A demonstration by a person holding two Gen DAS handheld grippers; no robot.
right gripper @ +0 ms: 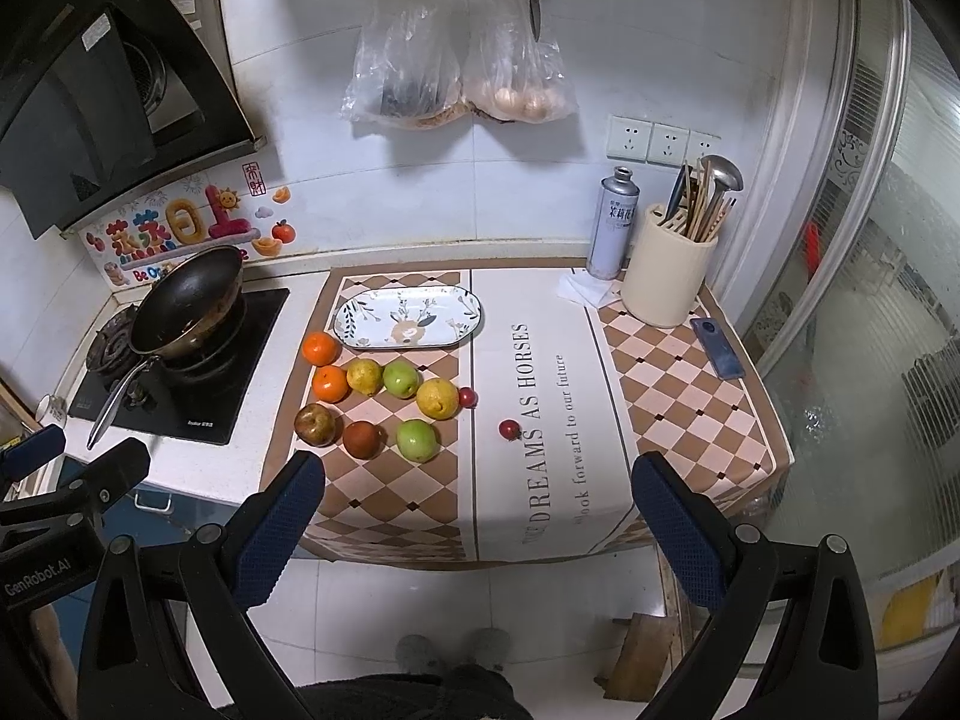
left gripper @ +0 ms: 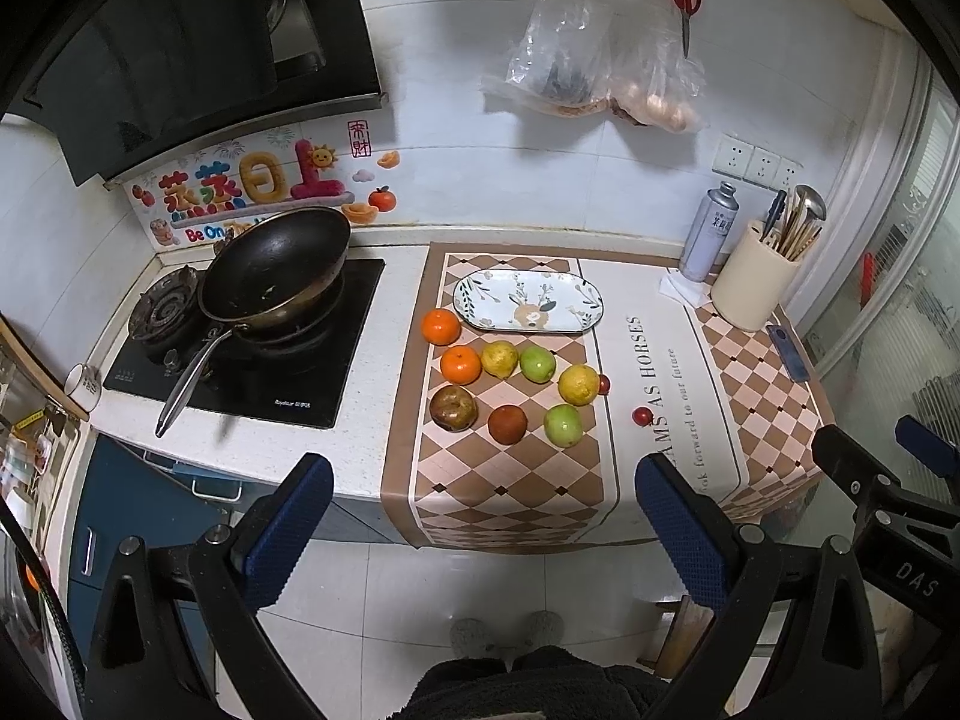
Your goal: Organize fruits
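Counter mat (right gripper: 534, 480) legible only right view; both jaws spread, empty.

Both views are taken from fisheye cameras held above the floor, well back from the counter and tilted down toward the checkered brown-and-cream mat (left gripper: 510, 480) (right gripper: 384, 504). The left wrist view is set further left, the right wrist view further right. The oval deer-patterned plate (left gripper: 474, 312) (right gripper: 354, 330) and black wok (left gripper: 276, 264) (right gripper: 186, 294) are shared.
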